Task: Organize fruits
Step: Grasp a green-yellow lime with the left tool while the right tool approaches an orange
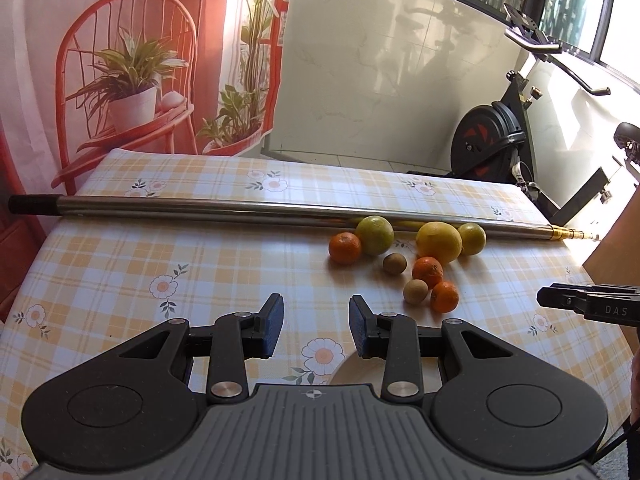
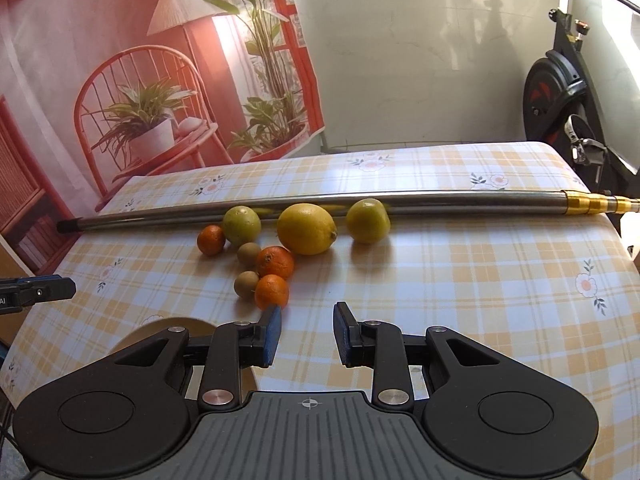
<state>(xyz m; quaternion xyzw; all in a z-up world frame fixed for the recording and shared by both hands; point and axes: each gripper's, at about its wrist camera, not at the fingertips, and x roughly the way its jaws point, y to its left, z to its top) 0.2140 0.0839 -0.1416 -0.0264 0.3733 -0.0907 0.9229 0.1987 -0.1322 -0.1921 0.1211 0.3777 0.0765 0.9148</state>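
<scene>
Small round orange mandarin [image 2: 272,291] lies just above the right gripper [image 2: 307,334] in the right wrist view, touching nothing. That gripper's jaws sit narrowly apart, empty. Left gripper [image 1: 316,328], likewise gapped and empty, has it to upper right [image 1: 444,297], farther. Right hand nearer.

From my left wrist view, the wooden disc [image 1: 352,368] near the fruits sits mostly behind the left gripper [image 1: 316,326], so I cannot tell what it is. The right gripper [image 1: 588,306] is cut off at the frame edge. Behind the table [image 1: 100,264], the exercise bike [image 1: 500,144] runs out of frame.
</scene>
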